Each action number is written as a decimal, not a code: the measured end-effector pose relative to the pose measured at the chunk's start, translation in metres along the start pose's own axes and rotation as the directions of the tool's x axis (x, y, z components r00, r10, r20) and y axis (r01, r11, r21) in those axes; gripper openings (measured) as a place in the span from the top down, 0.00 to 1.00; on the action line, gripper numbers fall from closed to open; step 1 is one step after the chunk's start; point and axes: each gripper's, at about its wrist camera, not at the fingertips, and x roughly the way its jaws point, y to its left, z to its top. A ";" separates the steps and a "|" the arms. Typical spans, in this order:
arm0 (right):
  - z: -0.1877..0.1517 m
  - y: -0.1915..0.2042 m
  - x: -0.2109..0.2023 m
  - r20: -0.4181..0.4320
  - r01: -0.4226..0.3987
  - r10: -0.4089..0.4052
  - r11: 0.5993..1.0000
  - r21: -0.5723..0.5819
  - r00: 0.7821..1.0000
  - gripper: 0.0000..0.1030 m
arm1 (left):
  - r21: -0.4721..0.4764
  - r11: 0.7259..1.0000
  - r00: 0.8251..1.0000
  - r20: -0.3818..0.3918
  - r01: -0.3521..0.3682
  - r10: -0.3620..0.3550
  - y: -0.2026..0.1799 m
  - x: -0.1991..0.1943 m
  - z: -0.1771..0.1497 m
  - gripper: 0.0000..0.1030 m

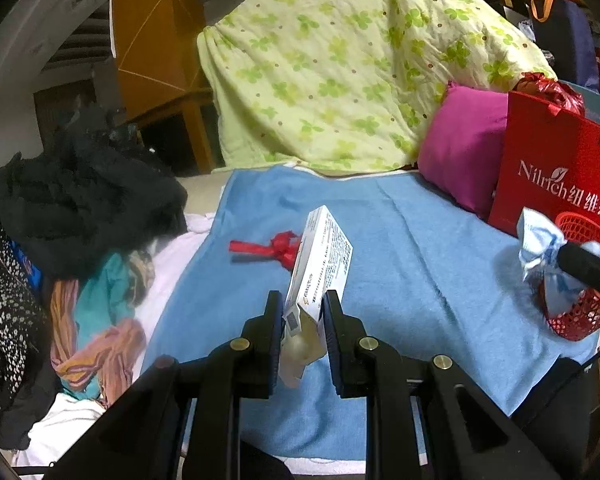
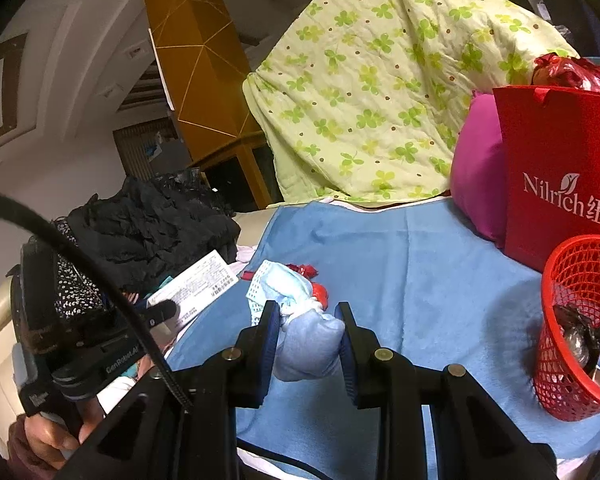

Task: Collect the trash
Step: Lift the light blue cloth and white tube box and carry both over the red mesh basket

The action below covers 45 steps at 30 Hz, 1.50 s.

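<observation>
Two grippers, each loaded: left gripper [image 1: 302, 312] pinches a white printed cardboard box [image 1: 322, 258]; right gripper [image 2: 308, 320] clamps a crumpled pale-blue cloth wad [image 2: 306, 330], both held above the blue towel [image 1: 420, 240]. Beyond, a red ribbon scrap [image 1: 274, 248] lies uncollected. Red mesh basket [image 2: 580, 264] w/ some trash sits at right. Approx. midway, I'd judge.

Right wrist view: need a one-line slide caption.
Right gripper shut on a crumpled blue wad above the blue towel, red mesh basket at right.
</observation>
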 end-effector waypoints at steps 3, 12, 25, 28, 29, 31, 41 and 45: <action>-0.001 -0.002 0.004 -0.019 0.016 -0.016 1.000 0.006 1.000 0.70 | -0.012 1.000 1.000 -0.018 0.004 -0.004 0.004 0.005 -0.008 0.79; -0.003 0.013 0.023 -0.081 0.035 -0.035 0.999 -0.009 0.996 0.70 | -0.068 0.998 1.000 -0.016 -0.007 0.006 0.032 0.008 -0.022 0.79; -0.004 0.050 0.023 -0.067 -0.010 0.005 0.998 -0.063 0.998 0.70 | -0.119 0.992 0.999 0.014 -0.045 0.047 0.063 -0.010 -0.027 0.79; -0.003 0.050 0.019 -0.056 -0.011 0.007 0.998 -0.061 0.998 0.70 | -0.117 0.992 0.998 0.028 -0.046 0.050 0.061 -0.016 -0.025 0.79; -0.003 0.049 0.017 -0.054 -0.012 0.008 0.998 -0.059 0.998 0.70 | -0.116 0.992 0.998 0.032 -0.046 0.050 0.060 -0.017 -0.024 0.79; -0.003 0.046 0.015 -0.050 -0.011 0.008 0.998 -0.055 0.999 0.70 | -0.114 0.992 0.998 0.037 -0.044 0.048 0.059 -0.020 -0.023 0.79; -0.001 0.032 0.003 -0.022 -0.012 0.012 1.000 -0.009 1.000 0.70 | -0.093 0.995 0.997 0.058 -0.043 0.048 0.046 -0.030 -0.015 0.79; 0.001 0.025 -0.004 -0.008 -0.013 0.013 1.000 0.003 1.000 0.70 | -0.083 0.996 0.997 0.069 -0.042 0.047 0.040 -0.035 -0.011 0.79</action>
